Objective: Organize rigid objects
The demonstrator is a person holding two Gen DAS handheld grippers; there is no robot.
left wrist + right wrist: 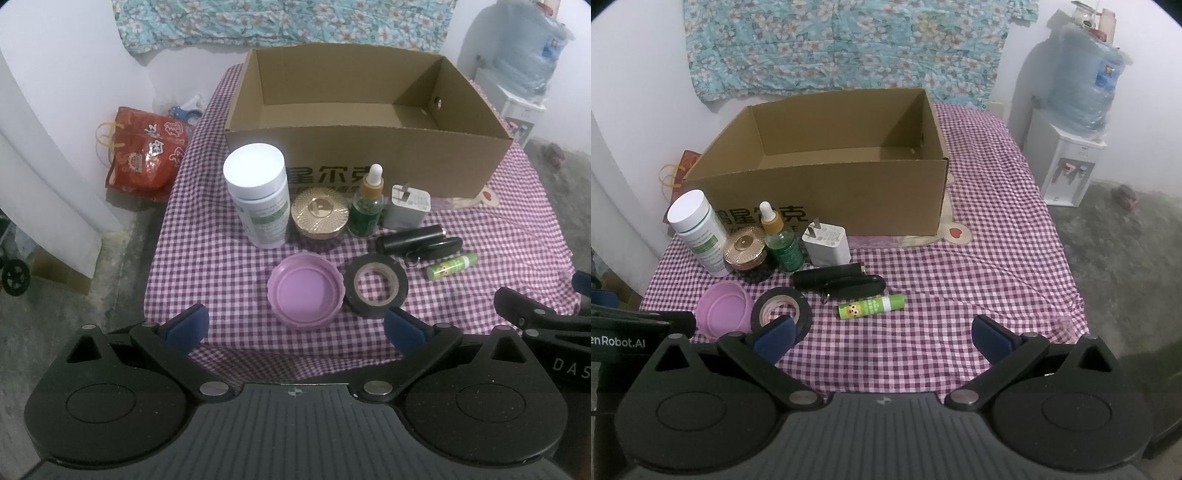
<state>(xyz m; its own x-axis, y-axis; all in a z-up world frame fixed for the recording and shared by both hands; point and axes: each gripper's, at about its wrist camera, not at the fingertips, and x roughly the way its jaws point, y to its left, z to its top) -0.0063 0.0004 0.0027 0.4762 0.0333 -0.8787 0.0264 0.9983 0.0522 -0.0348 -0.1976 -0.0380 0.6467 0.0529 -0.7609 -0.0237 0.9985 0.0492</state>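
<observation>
Spread wide and holding nothing, the blue-padded fingers of the left gripper (296, 326) and right gripper (882, 334) hover at the near edge of the purple checked tablecloth (979, 266). Ahead lie a lilac plastic lid (304, 290), a black tape roll (376, 285), a green glue stick (871, 306) and a white pill bottle (258, 194), all outside the open brown cardboard box (369, 162) behind them.

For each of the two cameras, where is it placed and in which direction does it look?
Left wrist: on the left gripper, facing the purple lid and cardboard box; open jaws, right gripper's edge visible.
Right wrist: on the right gripper, further right, facing the green tube; open jaws.
Shared: box, checked tablecloth, all small items.
</observation>
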